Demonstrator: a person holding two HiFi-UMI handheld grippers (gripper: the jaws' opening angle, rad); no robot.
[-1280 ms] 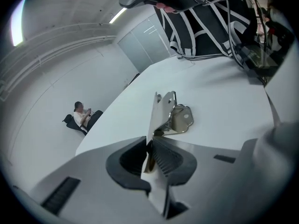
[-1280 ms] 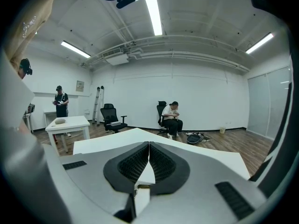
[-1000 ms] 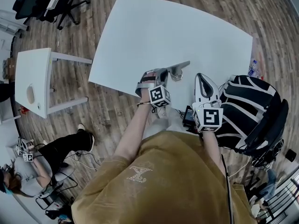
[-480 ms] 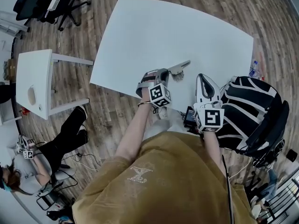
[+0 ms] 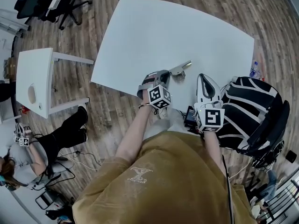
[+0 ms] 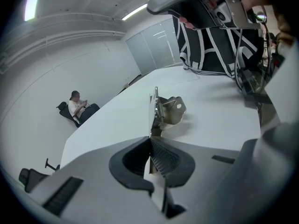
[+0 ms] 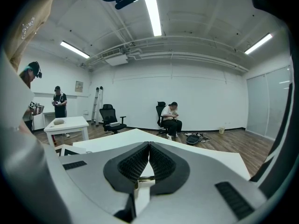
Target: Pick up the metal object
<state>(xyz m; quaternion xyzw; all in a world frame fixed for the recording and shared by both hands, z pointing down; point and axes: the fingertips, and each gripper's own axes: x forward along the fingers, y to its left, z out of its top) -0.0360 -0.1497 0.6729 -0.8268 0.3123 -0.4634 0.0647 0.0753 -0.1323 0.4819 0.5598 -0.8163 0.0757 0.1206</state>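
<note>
The metal object point(image 5: 181, 68) is a bent steel bracket with a long flat strip, at the near edge of the white table point(image 5: 177, 27). My left gripper point(image 5: 165, 73) is shut on the strip's near end. In the left gripper view the strip rises from between the closed pads and the bracket point(image 6: 168, 110) sits just above the tabletop. My right gripper point(image 5: 202, 77) is a little to the right of it, near the table's edge, shut with nothing in it. The right gripper view shows its pads point(image 7: 161, 164) pressed together, pointing across the table.
A black-and-white striped chair point(image 5: 247, 108) stands close on the right, with a water bottle point(image 5: 253, 69) behind it. To the left are a small white table point(image 5: 32, 78), an office chair point(image 5: 46, 3) and a person on the floor point(image 5: 60, 141). A seated person point(image 7: 172, 118) is far off.
My left gripper and the metal object have shifted slightly to the right. The right gripper has barely moved. The person on the floor has pulled their legs in.
</note>
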